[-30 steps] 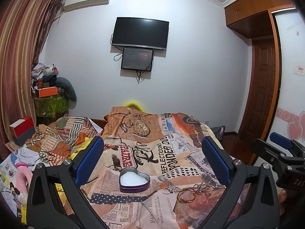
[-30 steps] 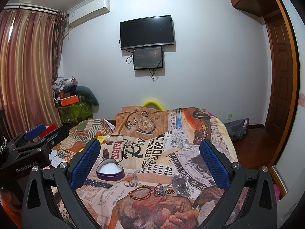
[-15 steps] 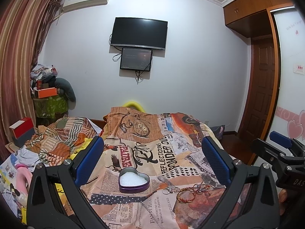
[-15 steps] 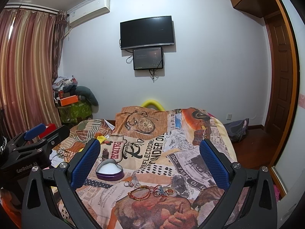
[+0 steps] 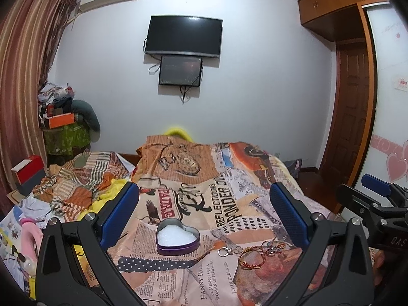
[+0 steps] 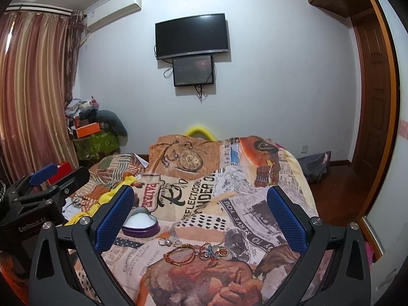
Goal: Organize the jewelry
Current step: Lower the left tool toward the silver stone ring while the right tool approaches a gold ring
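A purple heart-shaped tin [image 5: 177,237] with white lining sits open on the printed bedspread; it also shows in the right wrist view [image 6: 140,225]. To its right lie a silver ring [image 5: 222,253], a red-gold woven bracelet [image 5: 251,257] and small coloured rings [image 5: 272,248]. The right wrist view shows the bracelet [image 6: 181,254] and the rings [image 6: 213,252] too. My left gripper [image 5: 204,211] is open and empty above the tin. My right gripper [image 6: 200,210] is open and empty above the jewelry.
The bed's printed cover [image 5: 204,178] has rumpled bedding [image 5: 81,178] on its left. A red box [image 5: 28,172] and a cluttered stand [image 5: 66,132] are at far left. A wooden door [image 6: 374,97] and floor lie to the right.
Both views have shifted very slightly; the grippers hover nearly still and stay open. The jewelry and tin have not moved.
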Motion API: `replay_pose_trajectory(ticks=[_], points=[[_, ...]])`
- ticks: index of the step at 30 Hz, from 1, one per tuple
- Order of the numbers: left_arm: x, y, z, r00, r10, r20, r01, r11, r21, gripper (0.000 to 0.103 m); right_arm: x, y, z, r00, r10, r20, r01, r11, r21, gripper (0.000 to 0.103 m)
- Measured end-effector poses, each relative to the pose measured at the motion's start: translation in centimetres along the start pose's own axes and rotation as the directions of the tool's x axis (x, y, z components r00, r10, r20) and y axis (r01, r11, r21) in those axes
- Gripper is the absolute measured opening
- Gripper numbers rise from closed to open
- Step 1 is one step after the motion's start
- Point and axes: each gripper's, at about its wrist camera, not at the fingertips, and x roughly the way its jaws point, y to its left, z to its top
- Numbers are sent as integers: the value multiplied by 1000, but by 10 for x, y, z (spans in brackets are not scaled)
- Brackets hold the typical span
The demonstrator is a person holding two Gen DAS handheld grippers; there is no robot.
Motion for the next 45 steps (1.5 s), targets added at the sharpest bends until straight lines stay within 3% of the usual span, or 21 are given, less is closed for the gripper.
replay_pose_trajectory(ticks=[10,16,23,28,33,36,45], points=[[57,13,-27,986,1,-164,-10,998,-56,103,44,-30,-29,986,-60,-153,63,998,14,103],[96,21,-54,953,-18,-303,-9,996,-86,103,66,-42,-48,963,-54,-265,59,998,11,103],[128,20,-91,895,-26,-444,-6,997,-72,103,85,-44,-70,939,-19,-344,13,1000,-19,100],[135,12,-105,871,-68,-486,52,998,-46,103,99,-40,-80,916,20,-400,-35,999,-30,83],[146,6,-112,842,-129,-523,116,992,-57,87,107,-42,-85,904,53,-424,-63,998,-9,73],[154,2,-116,826,-157,-541,147,987,-61,83,109,-46,-86,897,68,-436,-74,997,5,67],[168,-10,-118,802,-200,-562,204,977,-58,70,114,-51,-92,874,86,-478,-94,996,8,48]])
